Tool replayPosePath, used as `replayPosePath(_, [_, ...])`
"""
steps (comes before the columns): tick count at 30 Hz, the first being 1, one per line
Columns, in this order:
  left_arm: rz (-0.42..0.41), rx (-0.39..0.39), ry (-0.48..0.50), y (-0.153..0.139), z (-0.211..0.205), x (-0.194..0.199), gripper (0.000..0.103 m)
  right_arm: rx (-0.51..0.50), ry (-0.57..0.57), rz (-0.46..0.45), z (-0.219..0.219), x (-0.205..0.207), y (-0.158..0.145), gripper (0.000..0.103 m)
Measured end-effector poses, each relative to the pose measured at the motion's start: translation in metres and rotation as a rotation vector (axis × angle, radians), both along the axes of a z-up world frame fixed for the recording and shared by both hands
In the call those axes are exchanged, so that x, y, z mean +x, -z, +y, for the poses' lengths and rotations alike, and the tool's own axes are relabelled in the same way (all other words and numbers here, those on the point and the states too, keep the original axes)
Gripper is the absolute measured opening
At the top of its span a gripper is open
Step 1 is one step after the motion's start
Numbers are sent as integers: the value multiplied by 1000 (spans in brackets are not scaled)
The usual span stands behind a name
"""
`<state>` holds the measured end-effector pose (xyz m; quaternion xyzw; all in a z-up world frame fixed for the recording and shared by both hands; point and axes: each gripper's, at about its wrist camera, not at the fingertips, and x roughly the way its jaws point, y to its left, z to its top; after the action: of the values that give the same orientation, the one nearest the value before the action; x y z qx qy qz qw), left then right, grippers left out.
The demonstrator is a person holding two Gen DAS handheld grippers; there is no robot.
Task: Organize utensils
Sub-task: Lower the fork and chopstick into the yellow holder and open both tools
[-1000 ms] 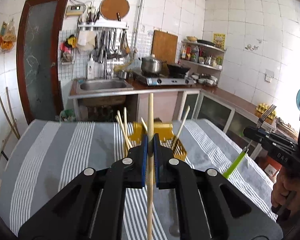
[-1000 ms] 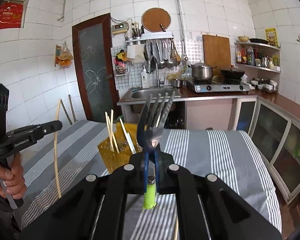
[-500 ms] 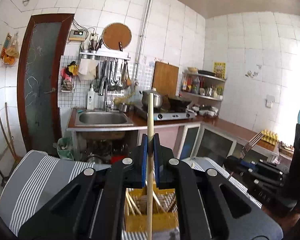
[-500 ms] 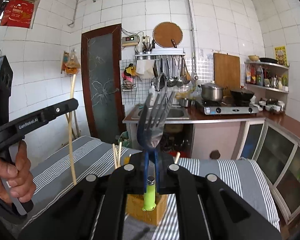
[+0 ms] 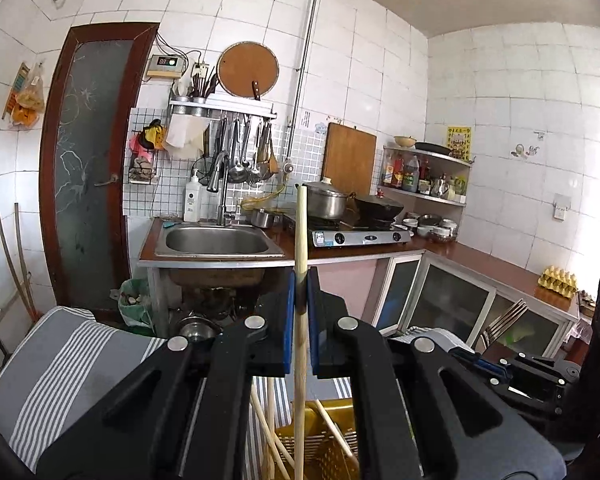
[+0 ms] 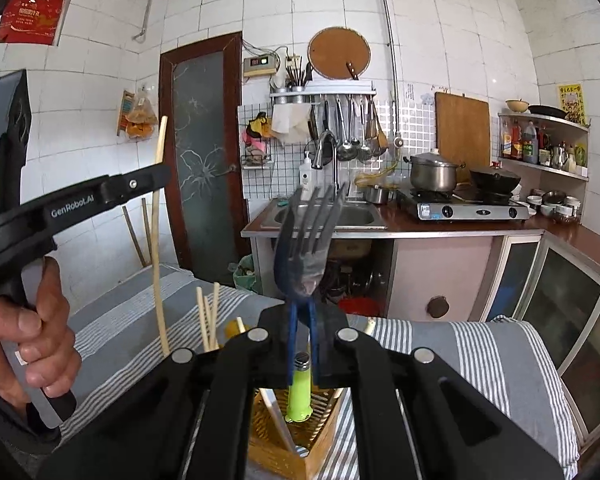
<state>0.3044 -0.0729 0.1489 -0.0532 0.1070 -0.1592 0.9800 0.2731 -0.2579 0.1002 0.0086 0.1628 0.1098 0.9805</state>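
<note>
Left gripper (image 5: pixel 300 320) pinches a light, stiff chopstick (image 5: pixel 300 236) mid-shaft; right gripper (image 6: pixel 302 344) clamps the slippery fork (image 6: pixel 308 240) at its neck, tines at twelve o'clock.

white-tiled kitchen walls (image 5: pixel 500 92), dark door (image 6: pixel 198 152)

Steel sink (image 5: pixel 216 242), lidded pot (image 5: pixel 326 202) (on stove (image 5: pixel 360 236)), striped tablecloth (image 6: pixel 496 356)

We count two grippers: the left gripper (image 5: pixel 300 344) clamps one chopstick (image 5: pixel 300 264), the right gripper (image 6: pixel 302 344) clamps one green-handled fork (image 6: pixel 306 248). One yellow basket (image 6: pixel 296 436) stands by the near edge of one striped table (image 6: pixel 476 356); at least four more chopsticks (image 6: pixel 207 320) rise from it. One hand (image 6: pixel 24 340) shows.
</note>
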Motion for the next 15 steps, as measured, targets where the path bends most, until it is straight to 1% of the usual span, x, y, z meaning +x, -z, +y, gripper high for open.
replayPosePath(4, [39,13,8,23,-5,14,5,-1,-5,39,0,17,15,5])
replayPosePath(7, [88,16,15,42,-4,23,5,2,-20,69,3,25,28,8])
replayPosePath(9, [124,16,19,54,-4,27,5,3,-25,79,4,30,32,9])
replayPosePath(12, [167,25,29,71,-6,30,13,29,-11,89,-4,33,37,9])
replayPosePath(13, [175,37,31,75,-7,30,16,45,4,78,-8,32,36,13])
replayPosePath(14, [178,41,30,78,-7,30,20,59,19,66,-13,30,34,24])
replayPosePath(15, [184,43,31,79,-7,30,21,69,25,58,-16,28,33,31])
